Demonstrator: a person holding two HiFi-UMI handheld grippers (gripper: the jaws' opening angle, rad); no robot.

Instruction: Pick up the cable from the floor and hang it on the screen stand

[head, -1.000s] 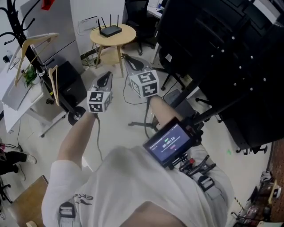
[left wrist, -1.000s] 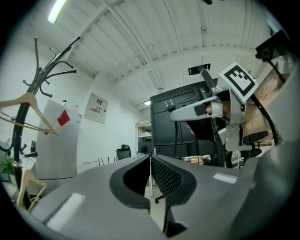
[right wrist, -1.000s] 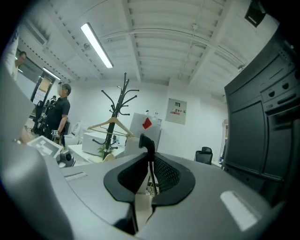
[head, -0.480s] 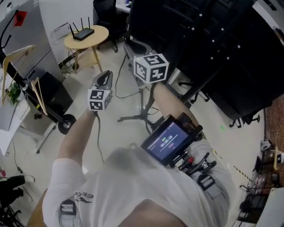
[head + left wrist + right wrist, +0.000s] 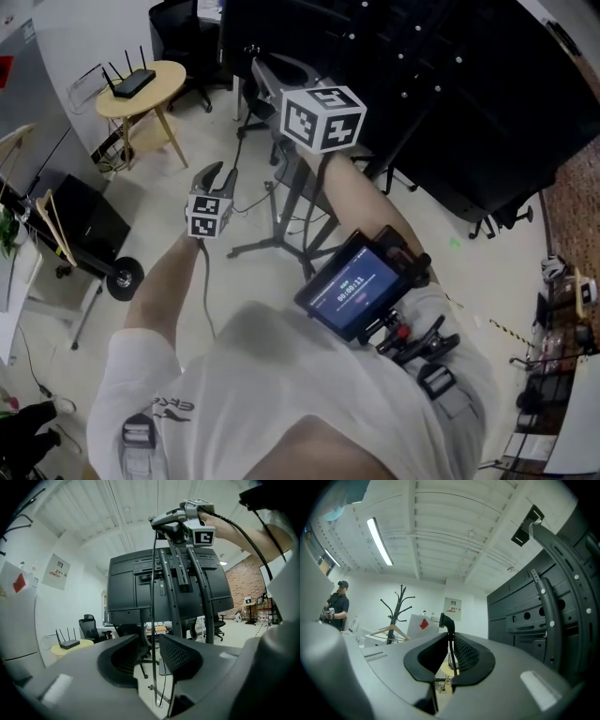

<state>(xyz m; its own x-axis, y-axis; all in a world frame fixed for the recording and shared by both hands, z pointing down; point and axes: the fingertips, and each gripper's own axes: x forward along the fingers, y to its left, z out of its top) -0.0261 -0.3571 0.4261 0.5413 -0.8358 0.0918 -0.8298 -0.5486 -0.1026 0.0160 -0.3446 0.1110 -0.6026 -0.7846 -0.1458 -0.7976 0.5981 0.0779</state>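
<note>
Right gripper is clamped shut on the cable just under its angled plug. It's held up by the top of the stand, so the rest of the cable drops straight down in front of the stand's struts. Left gripper sits lower, in front of the stand, and its jaws have just been opening wide. The cable runs down through the gap between them but nothing's pinching it. The cable itself is thin, black and round, and it seems to loop back on itself low down near the stand's foot. I'd guess it's light, floppy and a bit slick, so it'll swing and could slide off a smooth strut unless it's draped well over. Best hold looks like right by the plug, since the moulded end should stop it slipping through.
</note>
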